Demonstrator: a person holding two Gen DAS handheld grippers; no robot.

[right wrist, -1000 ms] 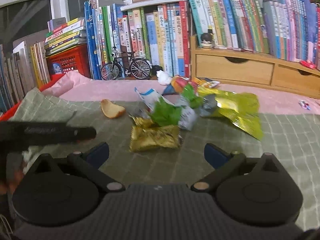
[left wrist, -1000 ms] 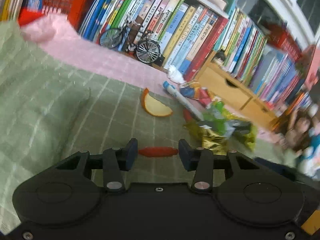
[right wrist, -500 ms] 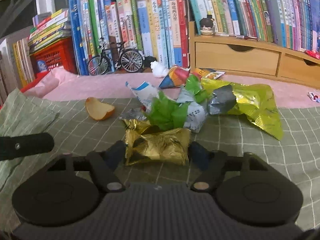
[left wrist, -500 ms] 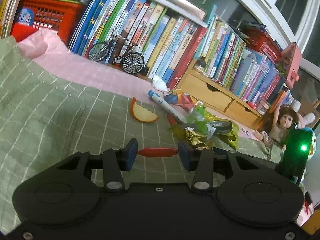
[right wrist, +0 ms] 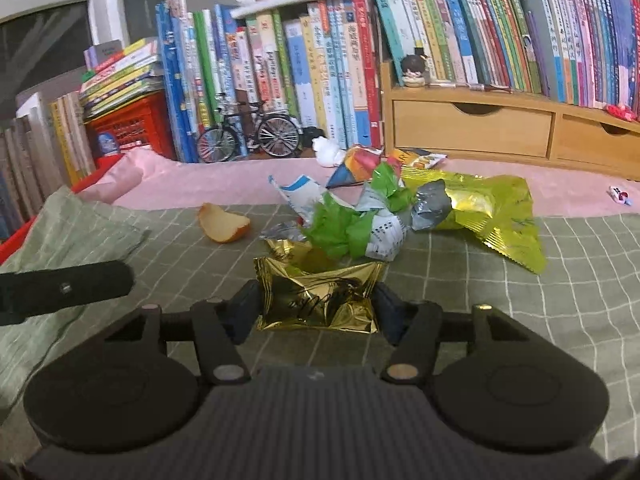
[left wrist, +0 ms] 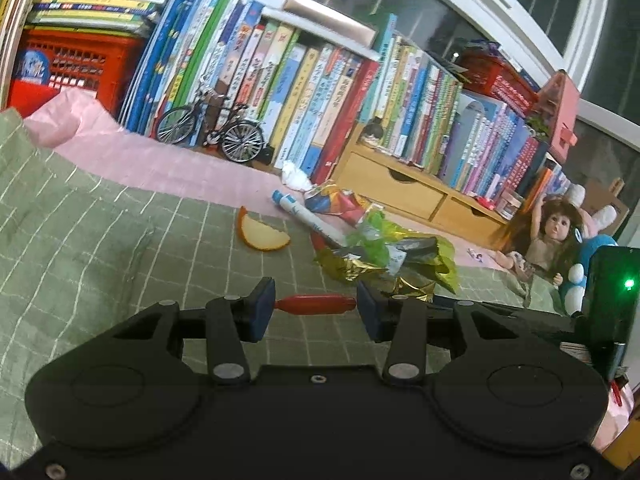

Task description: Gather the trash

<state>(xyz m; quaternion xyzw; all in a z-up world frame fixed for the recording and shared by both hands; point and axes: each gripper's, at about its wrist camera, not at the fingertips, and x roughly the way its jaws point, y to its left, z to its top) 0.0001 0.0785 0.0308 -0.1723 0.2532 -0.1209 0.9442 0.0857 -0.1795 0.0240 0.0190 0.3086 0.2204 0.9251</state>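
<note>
Closing in from a wide spread, the right gripper [right wrist: 318, 304] now has its jaws pressed against both sides of a crumpled gold foil wrapper [right wrist: 316, 296], which a second ago lay free on the green checked cloth [right wrist: 520, 320] in front of it; I judge this the start of a pickup, with the lift yet to come. The left gripper [left wrist: 316, 308] keeps its narrow hold on a small red stick-shaped piece [left wrist: 316, 305], pinched end to end between its pads, and its view has swung to take in more of the shelf and a doll [left wrist: 548, 240] at the right, so that piece seems already on its way off the bench. Most of the trash is still uncollected: a large yellow-green snack bag [right wrist: 488, 212], a green and white crumpled wrapper [right wrist: 352, 228] touching the gold one, a colourful cone-shaped wrapper [right wrist: 356, 166], a blue and white carton scrap [right wrist: 298, 196], an orange peel wedge [right wrist: 224, 224] lying apart to the left, and a white tissue ball [right wrist: 326, 152] near the model bicycle [right wrist: 248, 132]. As for containers, no bin or bag for the trash shows in either view; the red crate [right wrist: 128, 128] carries stacked books on top, and the wooden drawers [right wrist: 472, 128] under the books are shut, contents unseen.
</note>
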